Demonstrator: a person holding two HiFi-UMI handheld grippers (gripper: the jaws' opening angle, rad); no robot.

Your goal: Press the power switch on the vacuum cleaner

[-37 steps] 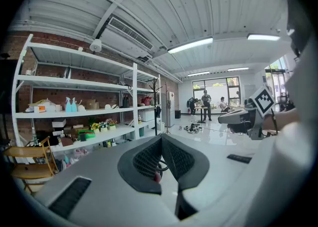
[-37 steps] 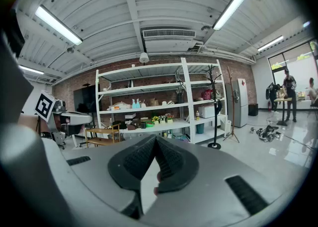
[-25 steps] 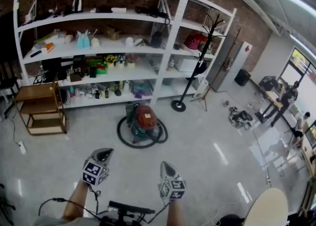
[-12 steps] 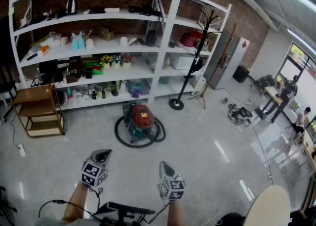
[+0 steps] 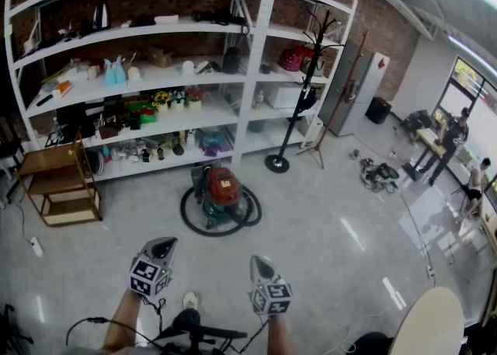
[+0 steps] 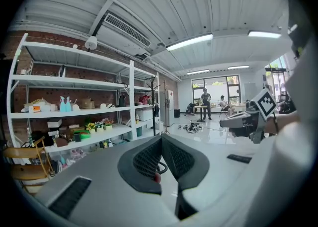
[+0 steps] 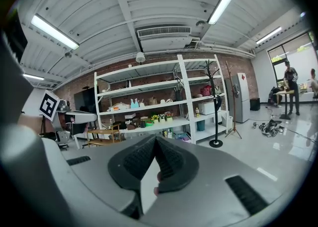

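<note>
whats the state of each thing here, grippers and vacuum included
left gripper: shut, empty, far from the vacuum cleaner
right gripper: shut, empty
vacuum cleaner: upright on the floor, untouched
black hose: looped round the vacuum cleaner
coat stand: upright

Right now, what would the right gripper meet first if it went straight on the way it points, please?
Probably the shelf: the right gripper points level at its lower boards, with nothing between. The vacuum sits lower on the floor, so it would likely pass above it; depth is unclear.

Bright ceiling strip lights, glare on glossy floor, fisheye-bent edges, dark corners
</note>
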